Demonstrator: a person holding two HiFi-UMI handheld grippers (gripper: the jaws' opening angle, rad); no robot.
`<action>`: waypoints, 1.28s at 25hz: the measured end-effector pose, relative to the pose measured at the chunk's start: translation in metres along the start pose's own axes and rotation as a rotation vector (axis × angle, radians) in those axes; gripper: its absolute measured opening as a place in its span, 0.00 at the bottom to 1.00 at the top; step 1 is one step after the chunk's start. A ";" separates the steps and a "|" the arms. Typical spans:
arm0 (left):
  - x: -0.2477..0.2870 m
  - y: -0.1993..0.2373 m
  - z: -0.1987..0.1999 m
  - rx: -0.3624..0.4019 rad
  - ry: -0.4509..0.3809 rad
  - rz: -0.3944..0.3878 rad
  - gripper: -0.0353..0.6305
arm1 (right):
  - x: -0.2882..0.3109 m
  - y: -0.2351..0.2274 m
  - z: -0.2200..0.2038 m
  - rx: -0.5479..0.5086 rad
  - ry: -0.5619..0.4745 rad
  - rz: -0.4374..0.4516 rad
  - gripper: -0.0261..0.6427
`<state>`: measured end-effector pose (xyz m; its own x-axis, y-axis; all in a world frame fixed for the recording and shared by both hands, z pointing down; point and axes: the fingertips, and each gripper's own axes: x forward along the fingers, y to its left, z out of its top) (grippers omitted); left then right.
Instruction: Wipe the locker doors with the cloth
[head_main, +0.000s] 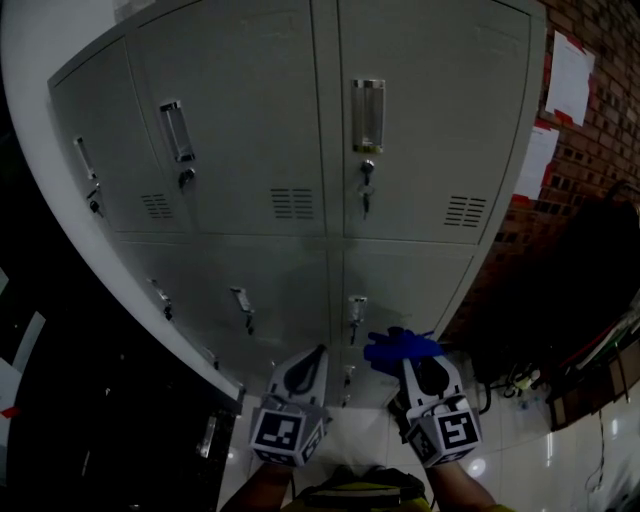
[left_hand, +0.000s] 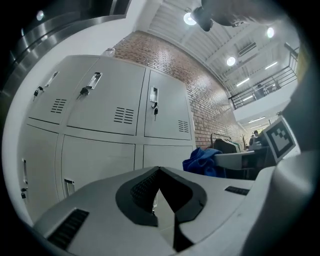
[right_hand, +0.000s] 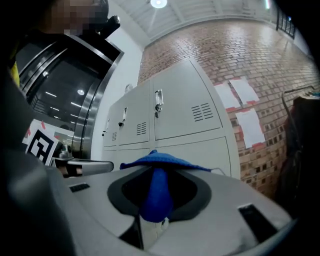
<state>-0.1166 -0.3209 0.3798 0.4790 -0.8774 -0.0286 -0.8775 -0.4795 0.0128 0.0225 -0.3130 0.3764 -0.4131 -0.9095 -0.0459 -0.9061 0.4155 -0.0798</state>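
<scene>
Head view looked steeply down the front of a grey bank of locker doors, two rows of them, each with a recessed handle and a small vent. Both tools were held low in front of the bottom row. The left hand-held gripper pointed at the lower doors with its jaws brought together, tip against tip, and nothing between them; the left gripper view showed the same, the dark pads meeting at a point with only locker metal beyond. The right hand-held gripper sat just beside it, to the right, and its jaws were clamped on the blue cloth. In the right gripper view a fold of that cloth hung down between the pads while the rest spread in a crumpled ridge over the jaw tips. The cloth lay close to a lower door in the right-hand column, though no view showed whether it touched the metal. A brick wall stood to the right of the lockers, with white paper sheets stuck on it, and a glossy pale floor showed below.
</scene>
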 end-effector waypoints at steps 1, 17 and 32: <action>-0.001 -0.001 -0.001 -0.006 0.005 -0.003 0.05 | -0.001 0.001 -0.002 0.008 0.006 0.007 0.18; -0.119 -0.114 0.016 -0.002 -0.027 -0.079 0.05 | -0.187 0.027 0.025 -0.006 -0.080 -0.001 0.18; -0.391 -0.256 0.010 -0.037 -0.006 -0.089 0.05 | -0.464 0.141 0.009 0.056 -0.065 -0.003 0.18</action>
<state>-0.0793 0.1447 0.3772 0.5548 -0.8311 -0.0375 -0.8299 -0.5560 0.0463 0.0871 0.1675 0.3777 -0.4017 -0.9091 -0.1104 -0.9001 0.4141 -0.1350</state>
